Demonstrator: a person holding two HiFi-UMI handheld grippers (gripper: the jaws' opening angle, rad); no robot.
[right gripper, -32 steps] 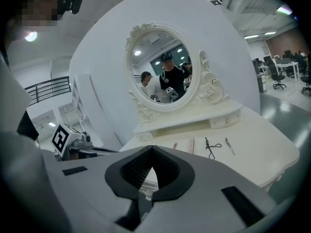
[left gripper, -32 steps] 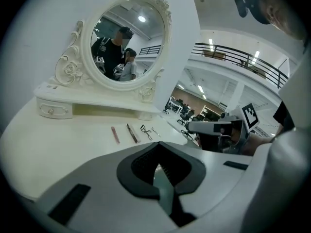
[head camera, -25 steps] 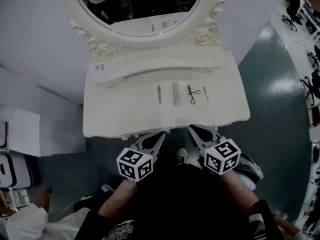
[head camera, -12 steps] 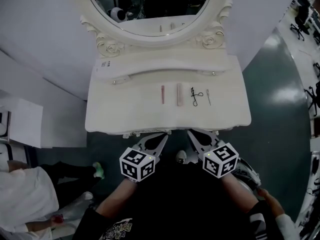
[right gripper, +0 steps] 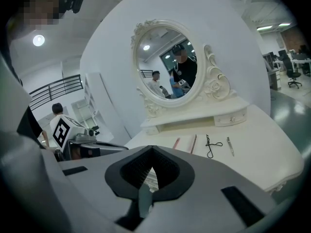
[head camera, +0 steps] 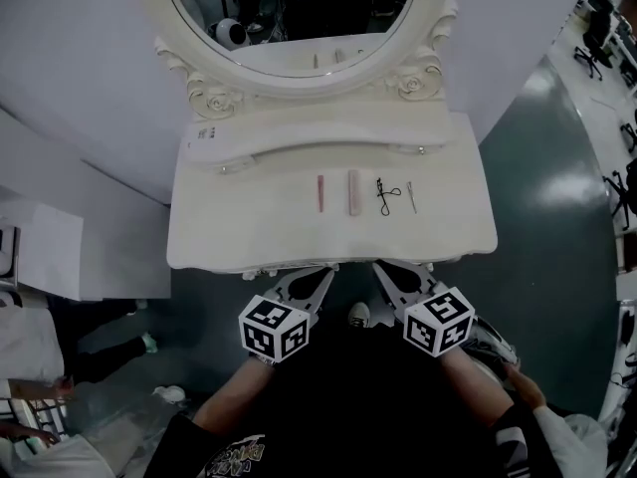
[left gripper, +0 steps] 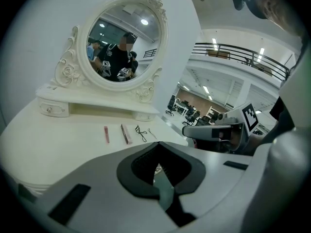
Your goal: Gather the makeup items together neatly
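Makeup items [head camera: 353, 192] lie well beyond left gripper [head camera: 325, 268] and right gripper [head camera: 379, 265], jaws closed, empty.

Bright, even overhead light washes the cream-white dressing desk [head camera: 249, 222] almost flat; the slim makeup items [head camera: 352, 192] on it cast barely any shadow. The glossy grey-green floor [head camera: 562, 182] carries a pale glare patch. Every view bows like a fisheye. Both gripper views darken at the corners, their close foreground soft, and a round ceiling lamp [right gripper: 39, 40] flares white.
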